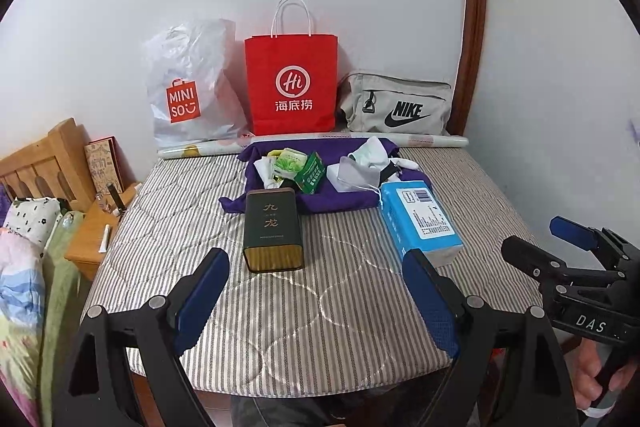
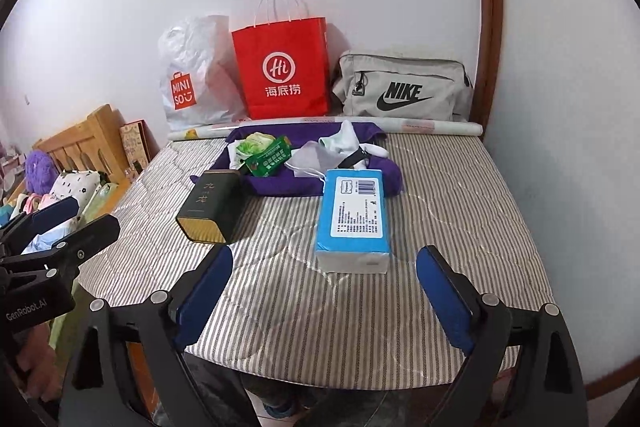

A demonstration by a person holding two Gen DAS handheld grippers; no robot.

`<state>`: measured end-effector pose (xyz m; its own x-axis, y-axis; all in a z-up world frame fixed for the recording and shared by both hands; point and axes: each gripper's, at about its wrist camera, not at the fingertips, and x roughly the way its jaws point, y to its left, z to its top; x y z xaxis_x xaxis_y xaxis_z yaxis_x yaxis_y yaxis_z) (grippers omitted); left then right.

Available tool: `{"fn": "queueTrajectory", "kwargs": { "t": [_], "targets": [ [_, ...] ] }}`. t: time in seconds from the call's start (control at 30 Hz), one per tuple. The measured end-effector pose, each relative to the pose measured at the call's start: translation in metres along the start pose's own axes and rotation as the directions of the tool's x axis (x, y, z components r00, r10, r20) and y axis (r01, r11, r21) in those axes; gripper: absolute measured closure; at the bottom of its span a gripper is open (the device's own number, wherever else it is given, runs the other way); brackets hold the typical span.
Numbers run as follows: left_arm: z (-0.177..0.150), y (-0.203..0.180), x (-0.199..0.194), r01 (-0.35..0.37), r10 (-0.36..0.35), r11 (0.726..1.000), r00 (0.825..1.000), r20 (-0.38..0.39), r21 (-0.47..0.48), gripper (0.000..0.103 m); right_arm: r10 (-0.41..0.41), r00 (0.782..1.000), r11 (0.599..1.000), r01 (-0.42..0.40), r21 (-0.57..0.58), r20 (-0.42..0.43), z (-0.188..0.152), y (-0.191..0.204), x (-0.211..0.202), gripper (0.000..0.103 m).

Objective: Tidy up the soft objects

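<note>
Both the left gripper and right gripper are held wide and empty short of the mattress, tissue pack lying just ahead of the right one, likely first pick.

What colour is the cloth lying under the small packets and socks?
The cloth is purple; the right wrist view shows it best.

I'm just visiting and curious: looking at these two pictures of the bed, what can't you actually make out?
- Inside the red paper bag, white plastic bag and grey bag: hidden by their own walls, both views.
- Small print on the blue tissue pack: too small, both views.
- Purple cloth: middle covered by packets and white fabric.
- Bedding at the left edge: cut off, distorted, left view.
- Tin: far end hidden.
</note>
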<state>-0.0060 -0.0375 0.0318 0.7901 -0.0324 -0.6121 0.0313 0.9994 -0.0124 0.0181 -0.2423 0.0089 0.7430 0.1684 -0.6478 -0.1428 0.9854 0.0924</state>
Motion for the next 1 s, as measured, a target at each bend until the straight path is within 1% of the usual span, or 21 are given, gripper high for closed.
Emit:
{"fn": "queueTrajectory", "kwargs": {
  "t": [0.23, 1.0],
  "targets": [
    [-0.003, 0.001, -0.004, -0.010, 0.010, 1.000, 1.000, 0.001, -0.008, 0.015, 0.002, 1.000, 1.000, -0.002, -0.016, 0.012, -0.004, 0.005, -0.006, 0.011],
    [-0.005, -0.001, -0.008, -0.007, 0.007, 1.000, 1.000, 0.002, -0.005, 0.015, 0.015, 1.000, 1.000, -0.014, -0.026, 0.024, -0.006, 0.011, -0.011, 0.011]
  ]
}}
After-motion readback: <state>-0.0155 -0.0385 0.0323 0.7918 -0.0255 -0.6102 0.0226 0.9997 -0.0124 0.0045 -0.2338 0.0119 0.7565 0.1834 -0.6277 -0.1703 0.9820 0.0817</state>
